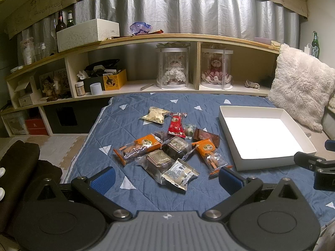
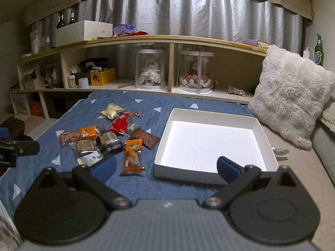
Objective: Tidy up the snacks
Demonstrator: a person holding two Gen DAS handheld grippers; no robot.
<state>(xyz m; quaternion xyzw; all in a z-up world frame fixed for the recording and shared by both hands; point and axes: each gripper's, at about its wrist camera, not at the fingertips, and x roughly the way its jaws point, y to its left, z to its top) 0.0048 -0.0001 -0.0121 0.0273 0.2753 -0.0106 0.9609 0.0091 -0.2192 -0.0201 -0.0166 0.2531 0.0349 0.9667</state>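
Your snack packets lie heaped on the bed quilt, with the open box just to their right. Behind both runs the shelf unit; a pillow sits right of the box.

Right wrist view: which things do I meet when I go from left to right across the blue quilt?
Orange biscuit pack → red packet → brown packet → white box → fluffy pillow.
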